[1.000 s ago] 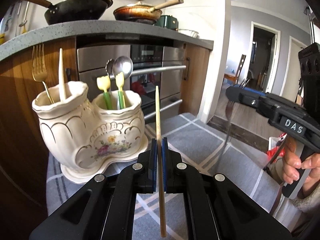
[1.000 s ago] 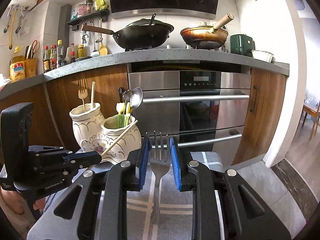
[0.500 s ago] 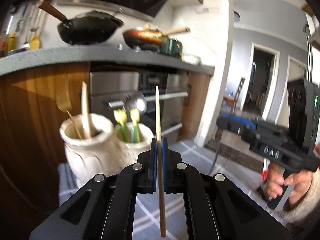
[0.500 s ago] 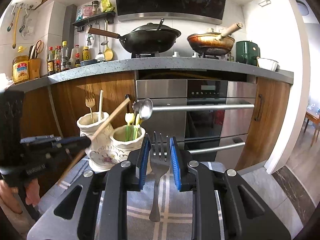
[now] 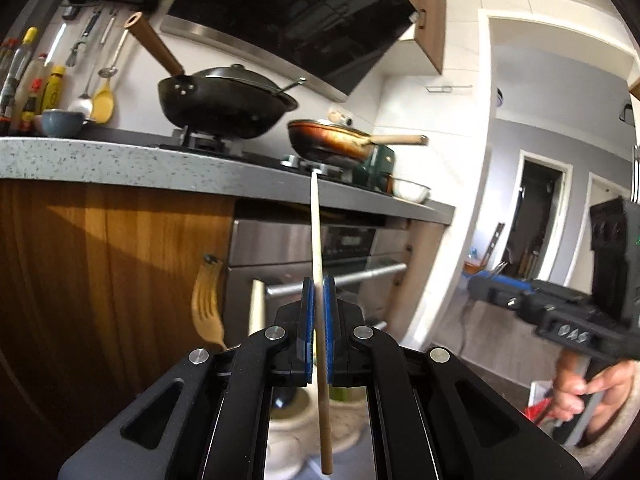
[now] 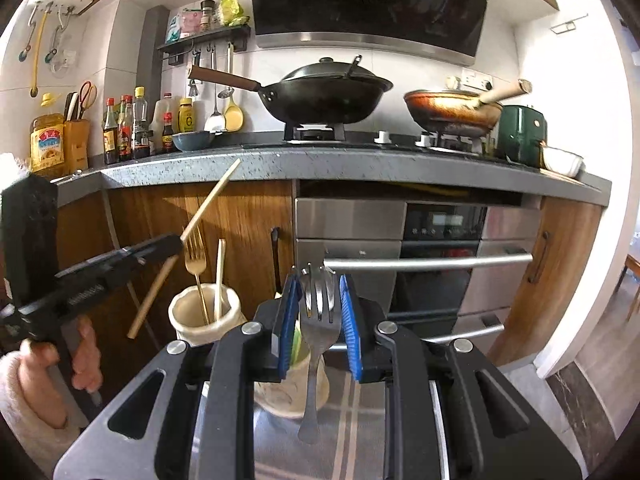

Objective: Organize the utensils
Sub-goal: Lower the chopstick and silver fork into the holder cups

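Note:
My left gripper (image 5: 318,292) is shut on a wooden chopstick (image 5: 317,240) that stands upright between its blue pads. In the right wrist view the left gripper (image 6: 176,242) holds the chopstick (image 6: 208,204) tilted, up and to the left of the cream ceramic utensil holder (image 6: 192,320). The holder's left pot has a gold fork (image 6: 195,256) and a pale chopstick (image 6: 219,272) in it. My right gripper (image 6: 318,304) is shut on a silver fork (image 6: 318,320), tines up, in front of the holder. In the left wrist view the holder (image 5: 288,428) lies mostly hidden beneath the fingers.
A grey checked cloth (image 6: 352,420) covers the table. Behind stands a wood-fronted counter (image 6: 248,220) with an oven (image 6: 420,248), a black wok (image 6: 328,96) and a copper pan (image 6: 452,108). Bottles (image 6: 128,128) line the counter's left end. A doorway (image 5: 540,216) opens at right.
Both grippers have risen and come closer to the holder. The left gripper has lifted the chopstick above the holder's rim and tilted upward. The holder has dropped low in both views.

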`<state>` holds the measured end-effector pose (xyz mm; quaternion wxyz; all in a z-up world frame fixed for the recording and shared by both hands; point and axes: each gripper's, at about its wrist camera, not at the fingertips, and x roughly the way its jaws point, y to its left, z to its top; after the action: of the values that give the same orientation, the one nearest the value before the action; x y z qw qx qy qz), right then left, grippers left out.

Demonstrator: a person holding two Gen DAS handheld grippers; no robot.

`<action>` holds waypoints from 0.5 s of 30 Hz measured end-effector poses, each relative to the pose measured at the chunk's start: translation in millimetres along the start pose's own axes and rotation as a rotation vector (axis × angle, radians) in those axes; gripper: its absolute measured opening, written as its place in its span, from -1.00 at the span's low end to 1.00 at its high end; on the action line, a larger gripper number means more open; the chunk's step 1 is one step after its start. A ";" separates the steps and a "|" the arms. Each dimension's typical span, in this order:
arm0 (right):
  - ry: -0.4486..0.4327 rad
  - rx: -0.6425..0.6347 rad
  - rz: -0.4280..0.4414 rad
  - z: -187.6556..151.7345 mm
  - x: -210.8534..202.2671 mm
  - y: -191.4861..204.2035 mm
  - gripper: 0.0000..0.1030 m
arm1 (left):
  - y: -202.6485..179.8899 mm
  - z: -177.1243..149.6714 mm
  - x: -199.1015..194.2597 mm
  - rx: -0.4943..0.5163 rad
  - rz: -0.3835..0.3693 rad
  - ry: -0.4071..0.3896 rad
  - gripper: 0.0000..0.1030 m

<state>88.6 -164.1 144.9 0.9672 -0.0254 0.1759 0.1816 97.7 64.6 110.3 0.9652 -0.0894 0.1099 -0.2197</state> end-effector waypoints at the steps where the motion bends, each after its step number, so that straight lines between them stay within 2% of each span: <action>1: -0.004 -0.002 0.005 6.0 2.7 1.9 -0.59 | 5.2 1.1 4.2 -0.019 -0.001 0.001 -0.91; 4: -0.021 -0.013 0.017 20.3 6.8 7.4 -0.59 | 13.2 5.3 11.2 -0.061 -0.024 -0.012 -0.91; 8: -0.051 -0.022 0.021 35.8 14.0 13.5 -0.59 | 13.7 5.8 16.5 -0.057 -0.028 -0.054 -0.90; 15: -0.105 -0.047 -0.027 41.6 37.4 22.1 -0.59 | 24.6 -8.6 31.8 -0.044 0.038 -0.077 -0.91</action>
<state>127.0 -126.0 171.2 0.9766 -0.0406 0.1200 0.1738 133.4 71.2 91.1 0.9705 -0.1171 0.0792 -0.1954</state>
